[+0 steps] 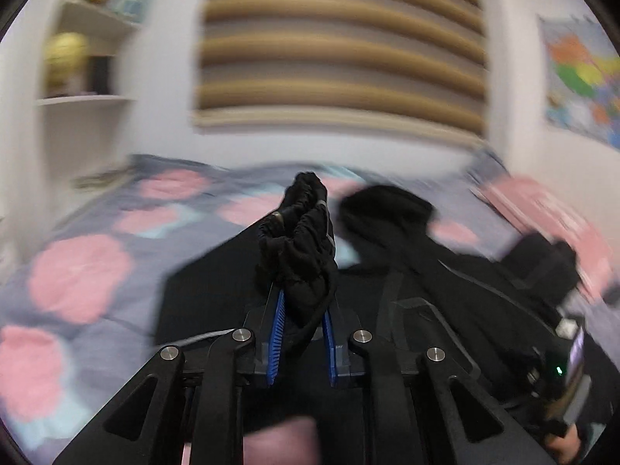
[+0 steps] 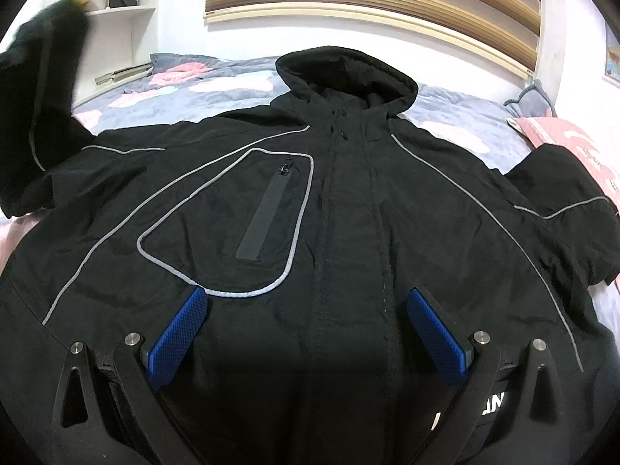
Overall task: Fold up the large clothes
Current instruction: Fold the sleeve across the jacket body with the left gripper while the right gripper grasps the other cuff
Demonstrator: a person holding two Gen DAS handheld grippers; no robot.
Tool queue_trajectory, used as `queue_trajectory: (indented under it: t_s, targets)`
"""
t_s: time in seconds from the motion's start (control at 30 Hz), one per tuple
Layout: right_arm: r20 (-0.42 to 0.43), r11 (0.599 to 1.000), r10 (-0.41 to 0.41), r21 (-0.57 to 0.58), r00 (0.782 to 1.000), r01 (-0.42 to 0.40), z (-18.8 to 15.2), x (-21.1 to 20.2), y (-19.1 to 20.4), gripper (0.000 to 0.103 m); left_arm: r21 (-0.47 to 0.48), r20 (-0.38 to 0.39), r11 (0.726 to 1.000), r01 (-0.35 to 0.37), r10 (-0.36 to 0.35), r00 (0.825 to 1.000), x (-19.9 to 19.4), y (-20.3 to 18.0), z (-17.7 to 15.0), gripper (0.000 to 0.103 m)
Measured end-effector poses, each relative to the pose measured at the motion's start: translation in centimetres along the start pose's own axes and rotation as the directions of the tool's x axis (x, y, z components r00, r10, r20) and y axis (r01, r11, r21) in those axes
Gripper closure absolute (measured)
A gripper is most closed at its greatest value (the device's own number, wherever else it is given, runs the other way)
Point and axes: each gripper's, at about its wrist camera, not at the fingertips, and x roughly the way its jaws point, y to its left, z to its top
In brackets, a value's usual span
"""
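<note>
A large black hooded jacket (image 2: pixel 348 209) with grey piping lies front up on the bed, hood (image 2: pixel 345 73) toward the wall. My left gripper (image 1: pixel 304 271) is shut on the bunched black sleeve cuff (image 1: pixel 302 228) and holds it raised above the jacket body (image 1: pixel 217 298). In the right wrist view that lifted sleeve (image 2: pixel 35 89) rises at the far left. My right gripper (image 2: pixel 306 302) is open and empty, its blue pads (image 2: pixel 178 333) spread just above the jacket's lower front. The right gripper also shows at the left wrist view's right edge (image 1: pixel 562 360).
The bed has a grey quilt with pink flowers (image 1: pixel 77 271). A pink pillow (image 2: pixel 573 143) lies at the right by the jacket's other sleeve (image 2: pixel 562 201). White shelves (image 2: pixel 120 11) stand at the back left, a striped blind (image 2: pixel 372 4) hangs behind the bed.
</note>
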Motion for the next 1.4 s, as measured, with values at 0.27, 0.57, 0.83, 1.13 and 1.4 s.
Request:
queue_trajectory:
  t_s: [0.27, 0.57, 0.83, 1.13, 1.4]
  targets:
    - [-0.048, 0.999, 0.012, 0.032, 0.999, -0.010, 0.3, 0.4, -0.7, 0.000, 0.051, -0.409, 0.987, 0.154, -0.120, 0.905, 11.4, -6.7, -6.1, 0.084]
    - [-0.105, 0.986, 0.142, -0.069, 0.984, -0.149, 5.2, -2.6, 2.6, 0.000, -0.080, -0.226, 0.968, 0.240, -0.252, 0.941, 2.7, -3.3, -3.5, 0.039]
    - [-0.191, 0.960, 0.271, -0.022, 0.944, -0.280, 8.1, 0.2, 6.2, 0.013, -0.107, -0.156, 0.985, 0.133, -0.149, 0.976, -2.2, 1.5, -3.6, 0.039]
    - [-0.321, 0.907, 0.413, 0.234, 0.853, -0.351, 8.1, 6.0, 7.0, 0.013, -0.152, -0.180, 0.986, 0.074, -0.101, 0.978, -2.3, 3.8, -4.7, 0.039]
    - [-0.191, 0.891, 0.443, 0.200, 0.876, -0.407, 9.8, 4.0, 6.4, 0.070, -0.113, -0.183, 0.993, 0.036, -0.056, 0.982, -1.9, 3.1, -4.3, 0.039]
